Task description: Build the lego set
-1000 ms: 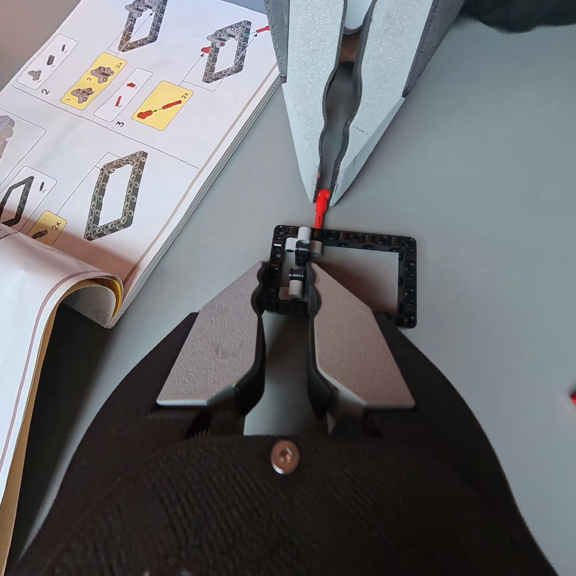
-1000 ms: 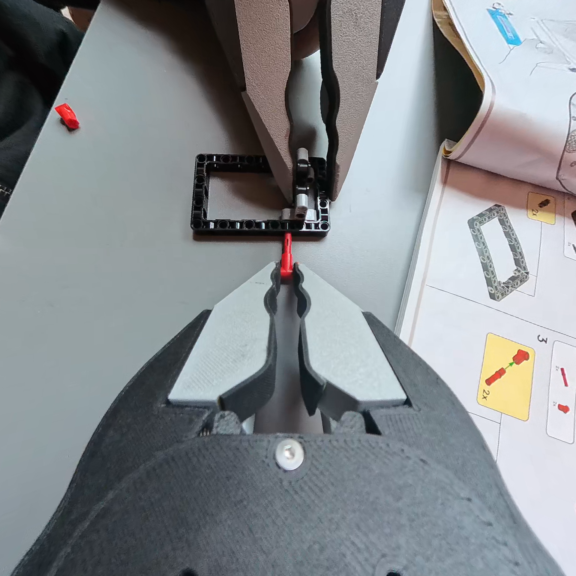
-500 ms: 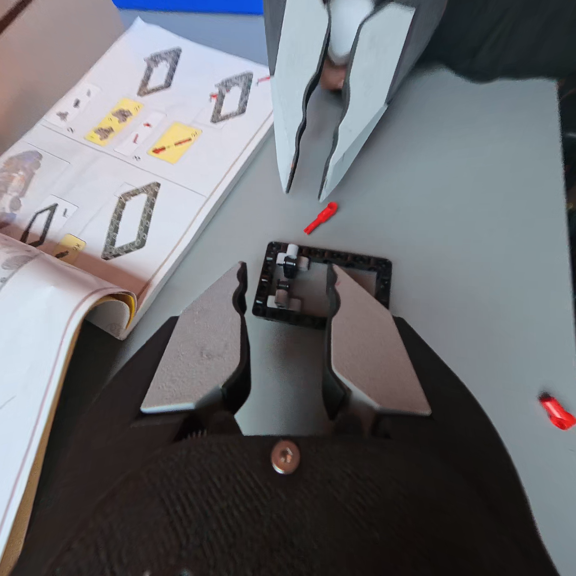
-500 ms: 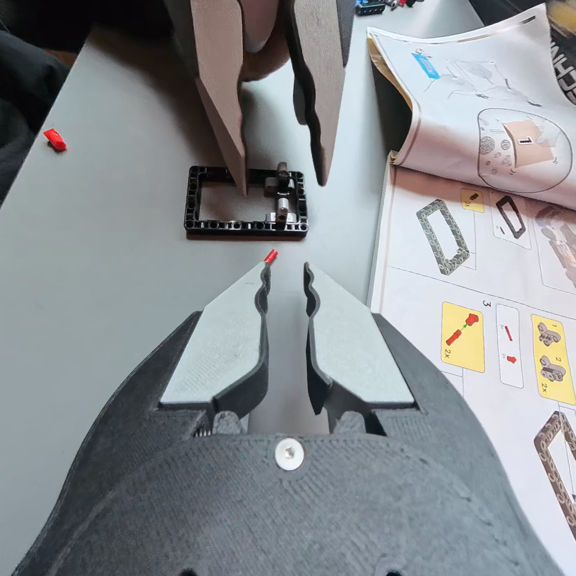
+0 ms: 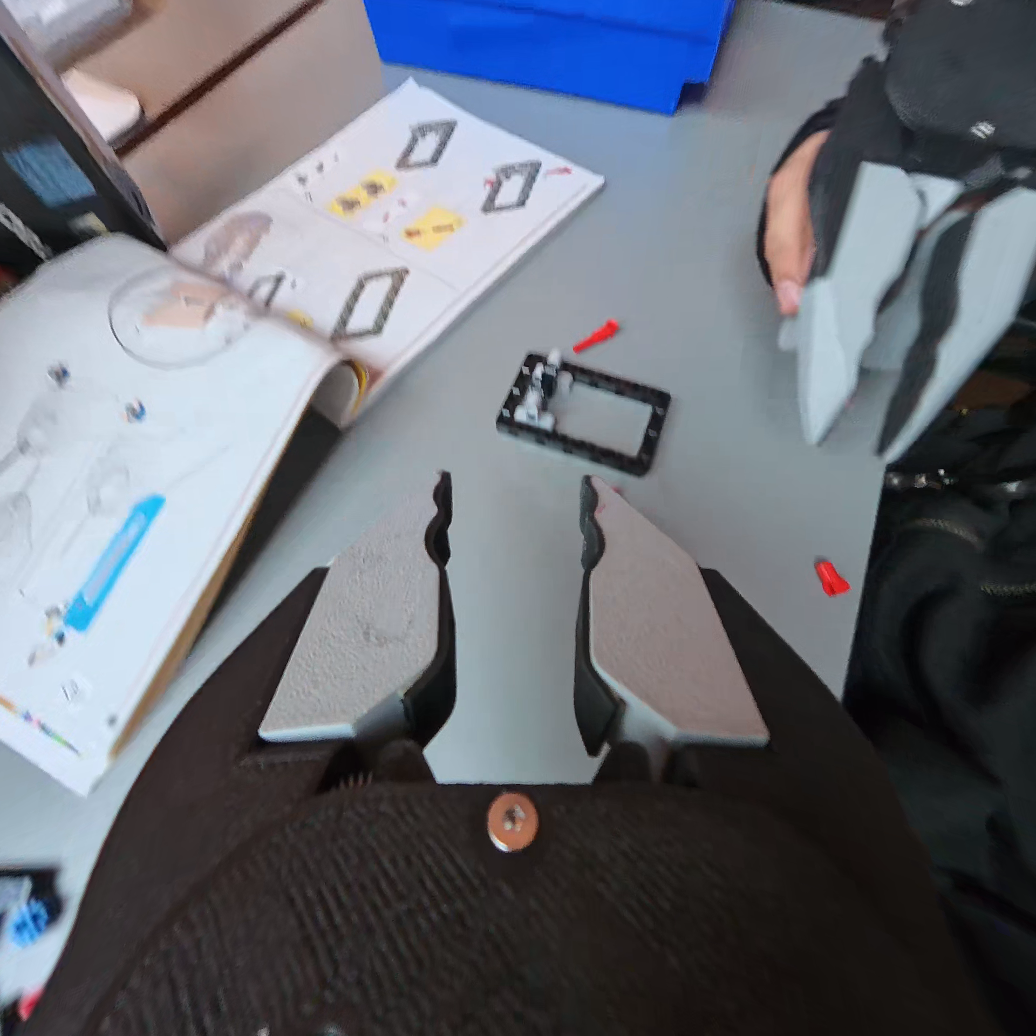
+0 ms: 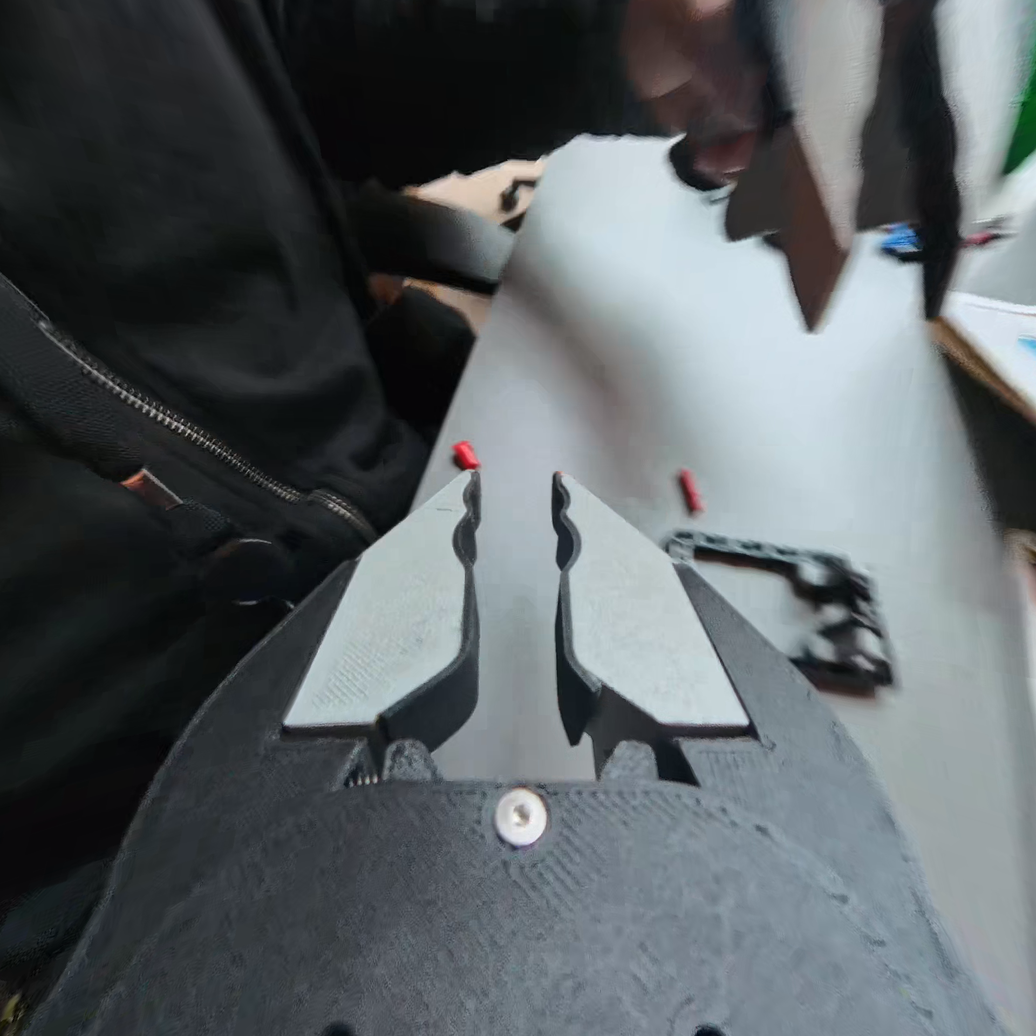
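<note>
Lego pieces lie on the grey counter (image 5: 701, 235). Going from left to right in the left wrist view, an open instruction booklet (image 5: 235, 336) comes first, with its near pages curled up. Next to it sits the black frame (image 5: 583, 415), flat on the counter, with small grey and black parts fixed in its left end. A thin red pin (image 5: 595, 336) lies just beyond the frame, not touching it. The left gripper (image 5: 513, 493) hangs near the frame with its jaws apart and nothing between them. Farther right, a small red piece (image 5: 831, 577) sits near the counter edge. The right gripper (image 5: 852, 437) is at the far right, held by a hand (image 5: 787, 224); its jaws are apart and empty too. In the blurry right wrist view, the red piece (image 6: 465, 454) lies just past the left fingertip (image 6: 468, 488), and the frame (image 6: 785, 605) lies off to the right.
</note>
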A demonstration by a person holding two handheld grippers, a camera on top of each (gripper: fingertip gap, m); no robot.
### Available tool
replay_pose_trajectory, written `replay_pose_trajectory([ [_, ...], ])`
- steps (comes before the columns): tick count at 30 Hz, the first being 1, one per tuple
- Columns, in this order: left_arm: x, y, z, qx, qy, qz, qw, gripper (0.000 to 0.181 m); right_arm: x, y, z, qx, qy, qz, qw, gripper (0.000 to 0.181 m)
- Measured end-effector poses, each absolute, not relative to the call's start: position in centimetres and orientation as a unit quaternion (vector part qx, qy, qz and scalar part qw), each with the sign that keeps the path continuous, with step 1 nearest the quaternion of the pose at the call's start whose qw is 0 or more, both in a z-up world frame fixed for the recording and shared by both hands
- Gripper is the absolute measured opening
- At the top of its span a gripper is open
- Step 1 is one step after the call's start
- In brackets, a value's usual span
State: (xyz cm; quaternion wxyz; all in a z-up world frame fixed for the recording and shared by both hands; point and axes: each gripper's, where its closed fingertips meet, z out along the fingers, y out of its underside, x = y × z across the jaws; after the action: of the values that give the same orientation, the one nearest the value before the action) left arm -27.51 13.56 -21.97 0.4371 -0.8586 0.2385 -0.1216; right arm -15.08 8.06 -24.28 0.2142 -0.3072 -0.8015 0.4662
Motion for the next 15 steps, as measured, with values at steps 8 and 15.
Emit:
replay_pose_trajectory([
  [8, -26.6, 7.5, -25.8, -0.877, 0.191, -0.158, 0.412, 0.042, -17.2, 2.6, -29.4, -0.246, -0.88, 0.359, 0.19, 0.0],
  [15, -26.4, 6.7, -26.9, -0.879, 0.176, -0.165, 0.412, 0.041, -24.3, 6.8, -28.9, -0.298, -0.864, 0.335, 0.229, 0.0],
])
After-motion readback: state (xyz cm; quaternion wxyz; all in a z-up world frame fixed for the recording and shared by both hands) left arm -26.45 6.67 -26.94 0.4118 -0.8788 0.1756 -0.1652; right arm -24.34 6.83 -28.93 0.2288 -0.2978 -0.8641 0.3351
